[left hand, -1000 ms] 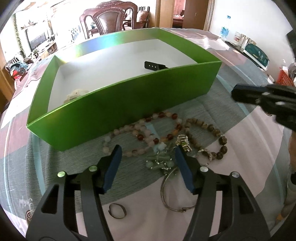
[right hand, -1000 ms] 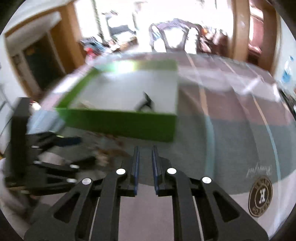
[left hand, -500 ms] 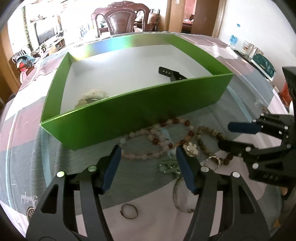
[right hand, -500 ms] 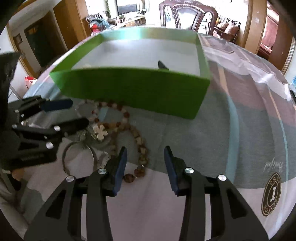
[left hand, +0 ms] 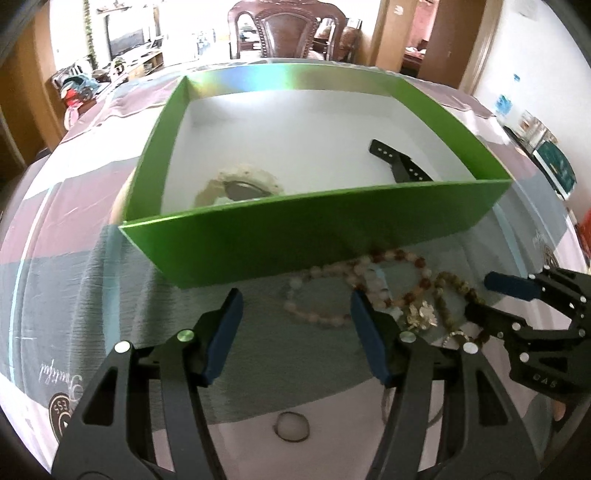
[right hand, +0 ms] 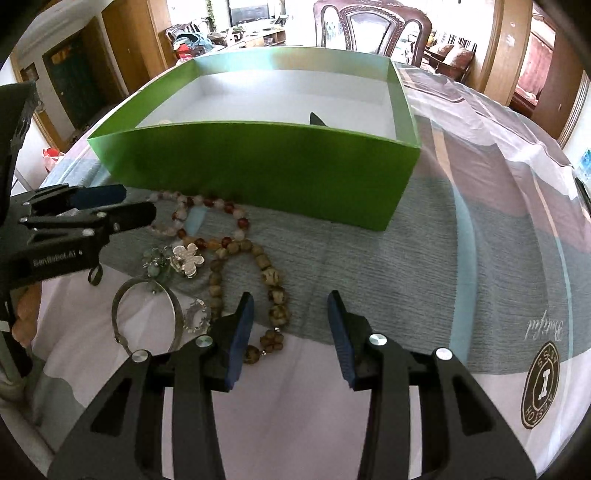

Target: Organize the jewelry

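A green box (left hand: 332,225) (right hand: 258,166) stands on the tablecloth; inside lie a pale bracelet (left hand: 240,182) and a black strap (left hand: 400,164). In front of it lies a heap of jewelry: a pink bead necklace (left hand: 321,314) (right hand: 207,210), a brown bead bracelet (right hand: 271,291), a silver flower brooch (right hand: 187,258), a green bead piece (right hand: 157,266), a metal bangle (right hand: 147,317), a small sparkly ring (right hand: 195,315) and a thin ring (left hand: 291,425). My left gripper (left hand: 295,332) is open above the heap's left side. My right gripper (right hand: 290,332) is open just right of the brown beads.
The table carries a striped pink, grey and white cloth (right hand: 461,258) with a round logo (right hand: 541,384). A carved wooden chair (left hand: 288,29) stands behind the table. Shelves and clutter are at the far left of the room.
My right gripper has opened and come down toward the jewelry heap from the right. My left gripper has lifted and shifted left, staying open. The jewelry has not moved.
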Demonstrator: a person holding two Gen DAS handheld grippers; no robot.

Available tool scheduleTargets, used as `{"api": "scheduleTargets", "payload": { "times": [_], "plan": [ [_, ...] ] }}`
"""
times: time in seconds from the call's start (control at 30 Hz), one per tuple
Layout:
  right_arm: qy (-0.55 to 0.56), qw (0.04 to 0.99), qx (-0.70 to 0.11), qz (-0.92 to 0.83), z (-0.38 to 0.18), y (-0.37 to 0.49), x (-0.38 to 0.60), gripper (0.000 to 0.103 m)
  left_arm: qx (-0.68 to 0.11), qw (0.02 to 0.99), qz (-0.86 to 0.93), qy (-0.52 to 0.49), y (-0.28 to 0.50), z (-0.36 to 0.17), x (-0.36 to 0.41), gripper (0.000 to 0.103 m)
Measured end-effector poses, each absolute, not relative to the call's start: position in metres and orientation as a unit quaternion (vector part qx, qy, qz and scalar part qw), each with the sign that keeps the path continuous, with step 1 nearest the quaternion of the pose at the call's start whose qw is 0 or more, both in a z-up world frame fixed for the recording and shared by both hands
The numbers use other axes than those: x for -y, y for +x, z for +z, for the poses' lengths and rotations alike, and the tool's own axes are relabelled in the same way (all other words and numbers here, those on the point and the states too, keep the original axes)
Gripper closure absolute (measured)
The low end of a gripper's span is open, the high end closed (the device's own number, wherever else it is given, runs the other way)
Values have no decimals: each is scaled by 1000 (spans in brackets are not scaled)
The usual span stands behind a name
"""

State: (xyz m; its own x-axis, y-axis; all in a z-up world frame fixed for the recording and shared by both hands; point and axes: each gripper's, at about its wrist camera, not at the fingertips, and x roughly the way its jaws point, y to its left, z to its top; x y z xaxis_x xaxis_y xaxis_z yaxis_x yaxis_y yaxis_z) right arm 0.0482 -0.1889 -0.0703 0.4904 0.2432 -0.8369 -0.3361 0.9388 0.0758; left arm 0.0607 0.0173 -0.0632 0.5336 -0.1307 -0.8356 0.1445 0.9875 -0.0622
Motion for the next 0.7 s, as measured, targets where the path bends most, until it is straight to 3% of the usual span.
{"api": "scheduleTargets", "payload": {
  "times": [0.07, 0.3, 0.37, 0.47, 0.7],
  "plan": [
    [-50, 862, -476, 168, -70, 49, 189, 62, -483, 873, -69, 11, 62, -68, -21, 44],
    [-49, 862, -476, 166, -70, 49, 190, 62, -479, 875, -57, 35, 62, -70, -17, 71],
    [-49, 862, -476, 165, -70, 50, 190, 62, -478, 876, -56, 38, 62, -70, -16, 75],
    [-50, 863, -476, 164, -70, 50, 190, 62, -478, 876, -55, 38, 62, -70, -16, 74],
    [-50, 864, -475, 162, -70, 51, 192, 62, -480, 875, -54, 40, 62, -71, -13, 57]
  ]
}}
